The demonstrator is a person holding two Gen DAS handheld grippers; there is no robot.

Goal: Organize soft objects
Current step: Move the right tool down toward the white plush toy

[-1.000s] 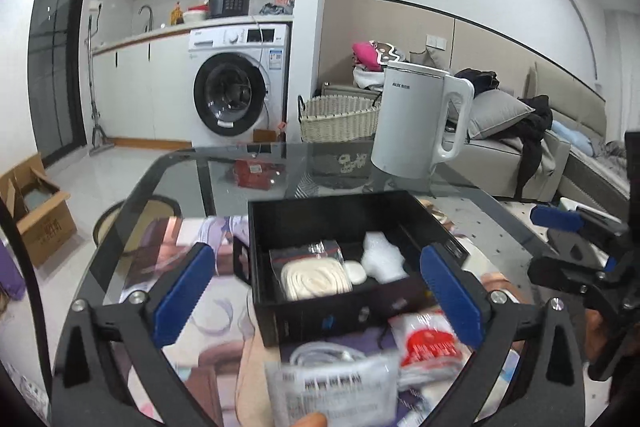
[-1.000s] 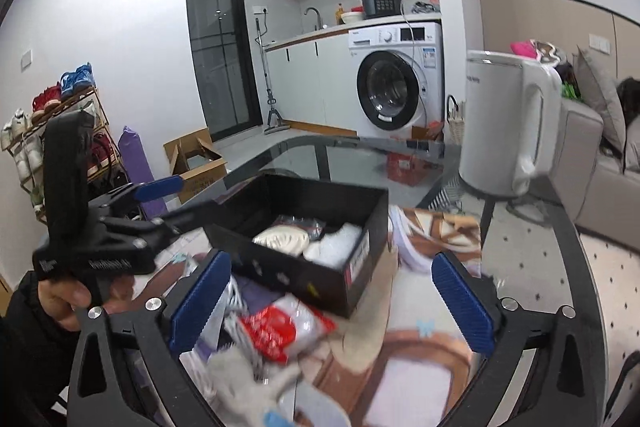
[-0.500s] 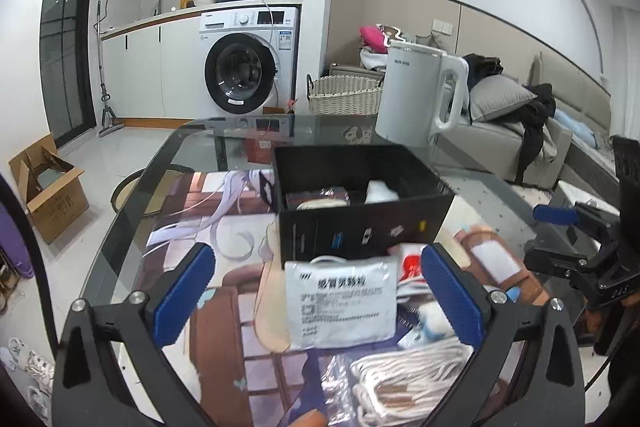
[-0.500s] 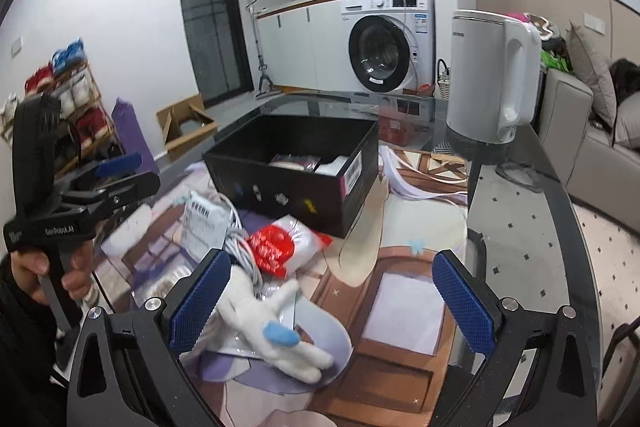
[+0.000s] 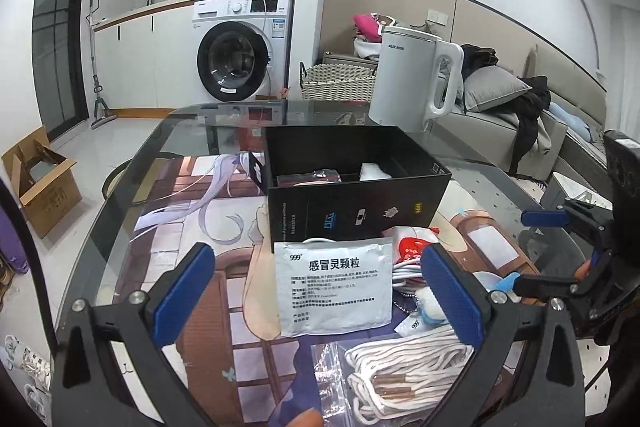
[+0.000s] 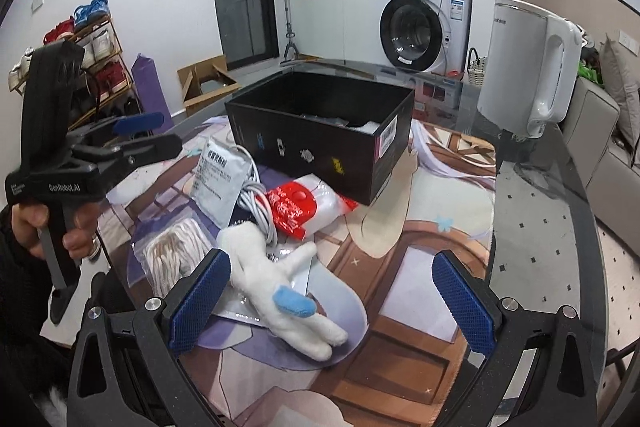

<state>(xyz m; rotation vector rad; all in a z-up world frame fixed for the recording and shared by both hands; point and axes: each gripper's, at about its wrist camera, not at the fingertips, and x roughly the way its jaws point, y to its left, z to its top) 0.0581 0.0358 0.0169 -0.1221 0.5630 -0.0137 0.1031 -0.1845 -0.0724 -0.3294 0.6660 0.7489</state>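
My left gripper (image 5: 320, 301) wide open, empty | right gripper (image 6: 330, 301) same | both short of box (image 6: 320, 135) | sachet (image 5: 335, 287) before it

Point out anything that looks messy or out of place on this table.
Soft items lie heaped loose in front of the black box: a white plush, red-white pouch, medicine sachet, bagged rope and cable, overlapping.

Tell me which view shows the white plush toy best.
The right wrist view: the plush toy lies whole on the mat between the open right gripper's fingers. The left wrist view shows only a scrap of it behind a finger.
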